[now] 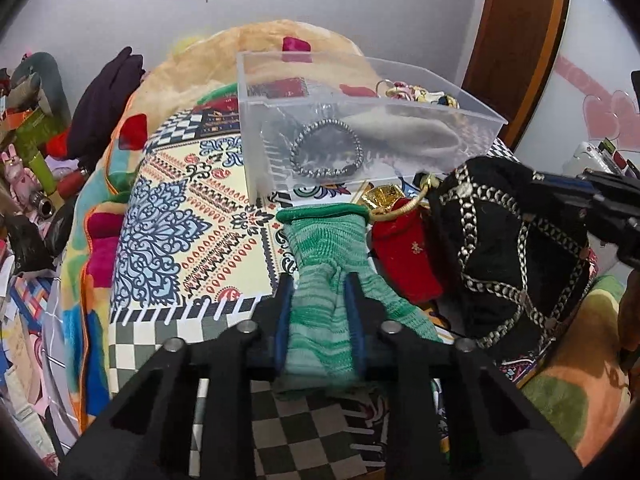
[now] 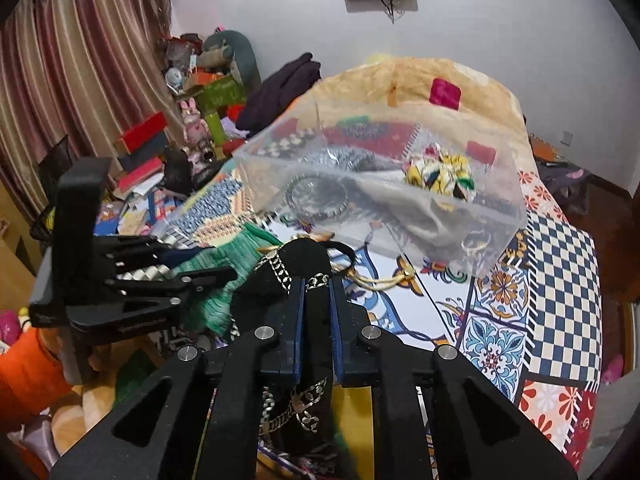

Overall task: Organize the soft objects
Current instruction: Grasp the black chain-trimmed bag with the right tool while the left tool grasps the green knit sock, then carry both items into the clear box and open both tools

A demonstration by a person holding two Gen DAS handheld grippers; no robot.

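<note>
Underneath everything lies a bed (image 2: 560,264) spread with a patchwork-print sheet, in a cluttered room with a pale wall (image 1: 320,0), a striped curtain (image 2: 80,60) and a wooden door (image 1: 516,40). On the sheet sits a clear plastic box (image 1: 440,108) holding a beaded bracelet (image 1: 326,148), a cream cloth and small trinkets. Only the right view shows the curtain; only the left shows the door and a red pouch (image 1: 404,256) between the two gripped items. Nearest the camera, the left hand-held gripper (image 1: 318,288) is pinched on a green knitted sock (image 1: 320,240), and the right hand-held gripper (image 2: 316,292) is clamped on a black embroidered cap (image 1: 500,240). The cap's lower part is blurred.
</note>
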